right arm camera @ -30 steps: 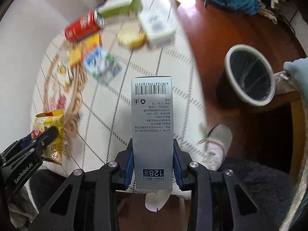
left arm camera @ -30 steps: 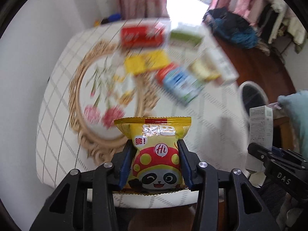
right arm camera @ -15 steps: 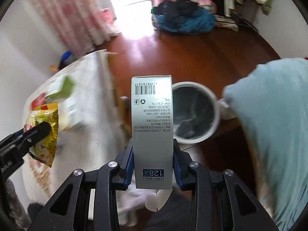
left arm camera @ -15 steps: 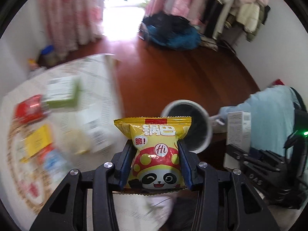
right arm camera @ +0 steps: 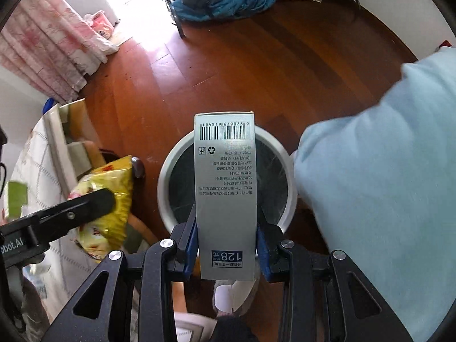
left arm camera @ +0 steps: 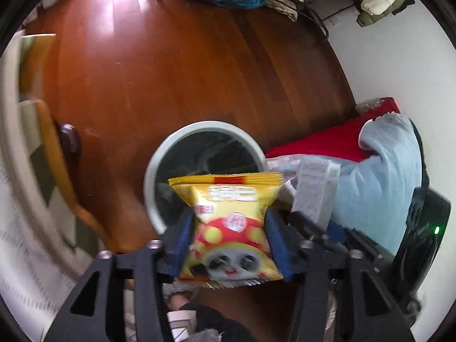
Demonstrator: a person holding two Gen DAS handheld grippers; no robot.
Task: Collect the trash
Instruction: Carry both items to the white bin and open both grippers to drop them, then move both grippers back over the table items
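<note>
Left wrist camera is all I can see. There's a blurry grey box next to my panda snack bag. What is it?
Observer: A tall grey carton with a barcode at its top and a blue 128 price label near the bottom.
Operator: Who's holding it?
Observer: The right hand-held gripper; its blue pads press the carton's two sides.
Operator: Is it over the bin?
Observer: Yes, in the right wrist view the carton covers the middle of the white-rimmed trash bin.
Operator: Can that camera see my snack?
Observer: Yes, the yellow snack bag shows at its left, beside the bin, clamped in the left hand-held gripper.
</note>
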